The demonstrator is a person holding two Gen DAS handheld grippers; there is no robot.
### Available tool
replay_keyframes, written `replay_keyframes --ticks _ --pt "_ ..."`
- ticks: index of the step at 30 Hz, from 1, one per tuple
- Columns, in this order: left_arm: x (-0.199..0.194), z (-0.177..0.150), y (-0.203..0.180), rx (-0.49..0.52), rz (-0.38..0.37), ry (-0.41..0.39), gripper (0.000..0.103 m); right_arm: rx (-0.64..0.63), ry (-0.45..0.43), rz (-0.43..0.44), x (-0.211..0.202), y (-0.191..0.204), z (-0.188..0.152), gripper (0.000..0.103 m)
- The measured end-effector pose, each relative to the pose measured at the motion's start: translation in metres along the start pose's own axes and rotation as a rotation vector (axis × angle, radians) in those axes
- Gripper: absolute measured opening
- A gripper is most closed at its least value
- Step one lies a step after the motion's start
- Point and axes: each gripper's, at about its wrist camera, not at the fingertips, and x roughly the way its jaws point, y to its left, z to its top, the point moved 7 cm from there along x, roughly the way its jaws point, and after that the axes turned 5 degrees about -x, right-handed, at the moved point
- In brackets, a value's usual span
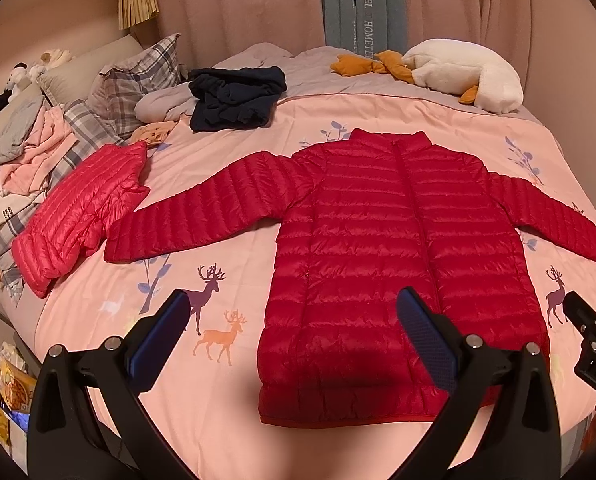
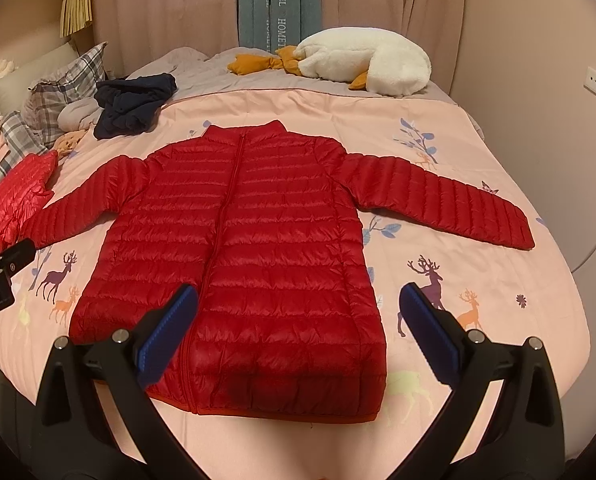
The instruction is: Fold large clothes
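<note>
Folding has not begun: the red down jacket (image 2: 234, 264) lies flat, zipped, sleeves spread, hem at the near edge of the bed (image 2: 497, 320), while the left gripper (image 1: 294, 336) and right gripper (image 2: 298, 332) hover spread and empty, likely needing a sleeve next

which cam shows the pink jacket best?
Left wrist: the pink jacket lies whole beside the red jacket's sleeve. The right wrist view catches only part at its left edge.
</note>
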Motion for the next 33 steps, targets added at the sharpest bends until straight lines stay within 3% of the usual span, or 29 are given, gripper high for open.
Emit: replay_keyframes --ticks 33 --pt "0.0002 -0.0011 -0.0067 0.016 -0.021 0.006 0.102 0.012 0.002 -0.001 0.0001 -0.0047 -0.0016 0.101"
